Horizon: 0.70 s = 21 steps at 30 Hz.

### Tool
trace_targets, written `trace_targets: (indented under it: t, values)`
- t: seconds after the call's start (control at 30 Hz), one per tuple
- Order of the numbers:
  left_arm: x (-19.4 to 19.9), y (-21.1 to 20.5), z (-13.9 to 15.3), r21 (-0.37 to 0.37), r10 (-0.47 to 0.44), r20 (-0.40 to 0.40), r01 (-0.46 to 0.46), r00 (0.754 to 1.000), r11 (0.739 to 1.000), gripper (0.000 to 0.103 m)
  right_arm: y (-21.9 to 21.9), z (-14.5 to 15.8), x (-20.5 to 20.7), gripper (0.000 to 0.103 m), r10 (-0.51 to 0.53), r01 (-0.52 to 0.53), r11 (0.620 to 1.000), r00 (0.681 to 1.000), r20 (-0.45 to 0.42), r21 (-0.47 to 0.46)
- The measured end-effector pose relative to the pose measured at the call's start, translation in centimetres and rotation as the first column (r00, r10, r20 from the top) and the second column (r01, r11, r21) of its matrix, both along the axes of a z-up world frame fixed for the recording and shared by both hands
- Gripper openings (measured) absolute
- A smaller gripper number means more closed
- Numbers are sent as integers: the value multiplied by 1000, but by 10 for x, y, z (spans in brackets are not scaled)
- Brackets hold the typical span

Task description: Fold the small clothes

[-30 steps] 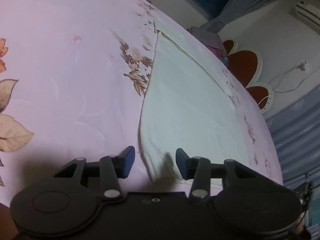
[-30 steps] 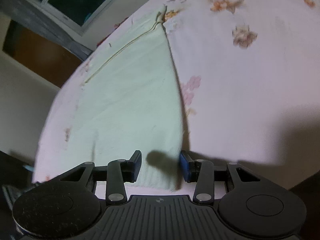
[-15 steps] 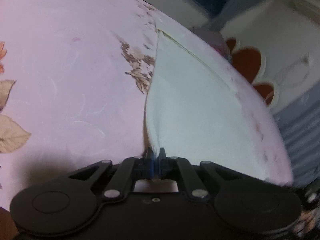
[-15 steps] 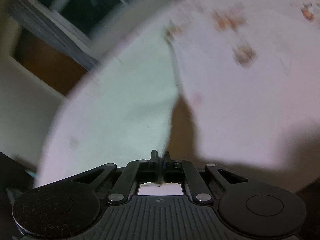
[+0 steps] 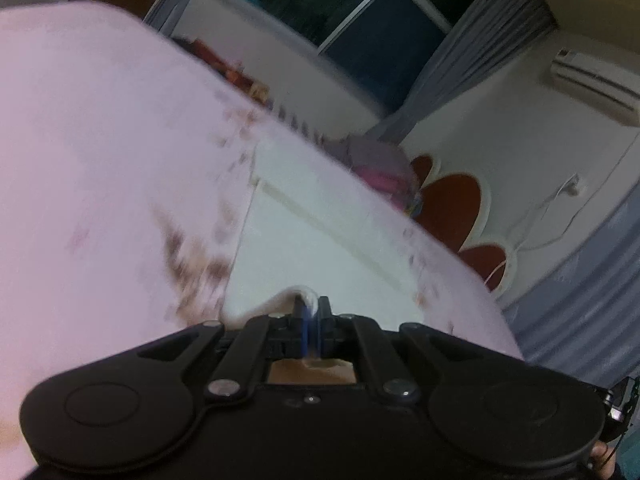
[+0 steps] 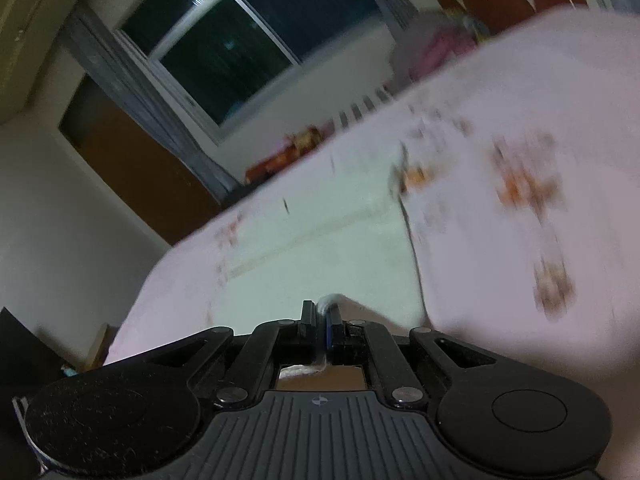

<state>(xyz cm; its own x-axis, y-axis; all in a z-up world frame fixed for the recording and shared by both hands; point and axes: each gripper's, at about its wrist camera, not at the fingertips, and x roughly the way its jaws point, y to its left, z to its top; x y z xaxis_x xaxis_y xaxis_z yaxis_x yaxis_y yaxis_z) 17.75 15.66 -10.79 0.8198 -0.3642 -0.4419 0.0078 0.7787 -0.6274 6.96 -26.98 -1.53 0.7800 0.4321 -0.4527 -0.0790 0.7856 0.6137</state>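
While two grippers pinch one pale garment (image 5: 320, 248), one floral bedsheet (image 5: 100, 160)

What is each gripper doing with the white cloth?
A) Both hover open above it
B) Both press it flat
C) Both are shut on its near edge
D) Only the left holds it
C: the left gripper and right gripper each pinch a bunched bit of the cloth.

The pale garment (image 5: 320, 240) is soft matt cloth. The bed sheet (image 5: 100, 180) is smooth pink printed cloth. The left gripper (image 5: 311, 312) and the right gripper (image 6: 322, 316) are matt black plastic with shiny metal rivets.
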Motion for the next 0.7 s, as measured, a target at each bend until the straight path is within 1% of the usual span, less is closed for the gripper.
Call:
trace_targets:
  t: [0.1, 0.2, 0.3, 0.43, 0.53, 0.63, 0.7]
  values:
    - [34, 6, 17, -15, -7, 47, 8, 999, 1000, 3, 1, 25, 36, 3, -5, 5, 1000, 999, 45, -18]
    - [81, 6, 30, 1, -19, 72, 19, 997, 1000, 3, 0, 36, 76, 3, -19, 20, 1000, 998, 57, -20]
    - [129, 5, 30, 20, -31, 67, 30, 997, 999, 3, -1, 36, 123, 3, -31, 32, 999, 998, 48, -30]
    - [193, 5, 19, 31, -49, 28, 49, 998, 998, 3, -6, 21, 191, 3, -48, 48, 998, 999, 5, -37]
    - [241, 4, 7, 38, -70, -17, 71, 997, 997, 3, -15, -3, 241, 3, -79, 78, 997, 996, -51, -17]
    - [278, 4, -7, 47, -90, -59, 93, 994, 995, 3, -24, -26, 277, 3, -108, 111, 994, 987, -117, 17]
    - [302, 5, -15, 54, -102, -80, 106, 992, 993, 3, -28, -40, 300, 3, -123, 127, 992, 980, -154, 21]
